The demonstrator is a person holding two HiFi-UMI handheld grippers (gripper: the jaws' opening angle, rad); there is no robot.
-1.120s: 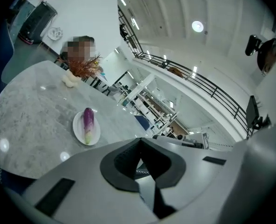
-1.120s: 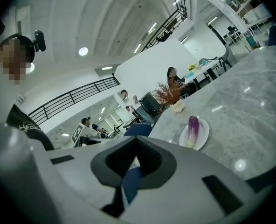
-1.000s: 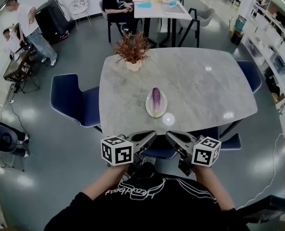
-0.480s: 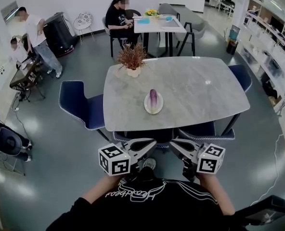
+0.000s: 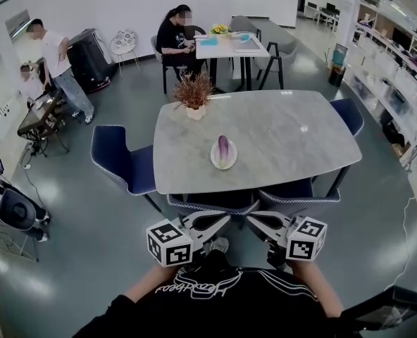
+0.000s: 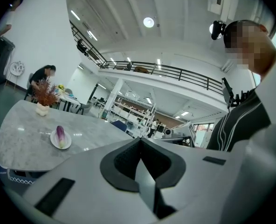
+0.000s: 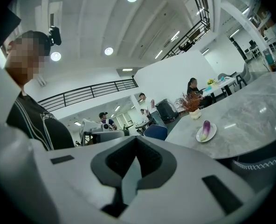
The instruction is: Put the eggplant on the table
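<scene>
My left tongs (image 5: 222,218) and right tongs (image 5: 252,218) are both pressed together and empty, above grey floor (image 5: 89,224). The eggplant (image 5: 223,146) lies on a white plate (image 5: 225,163) on the marble table (image 5: 293,136) (potted plant (image 5: 194,91) at its far corner), well apart from both.

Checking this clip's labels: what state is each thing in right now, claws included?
eggplant: lying on the plate, not held.
plate: flat on the table, carrying the eggplant.
left claw: shut, empty, short of the table.
right claw: shut, empty, short of the table.
potted plant: upright on the table's far left corner.
</scene>
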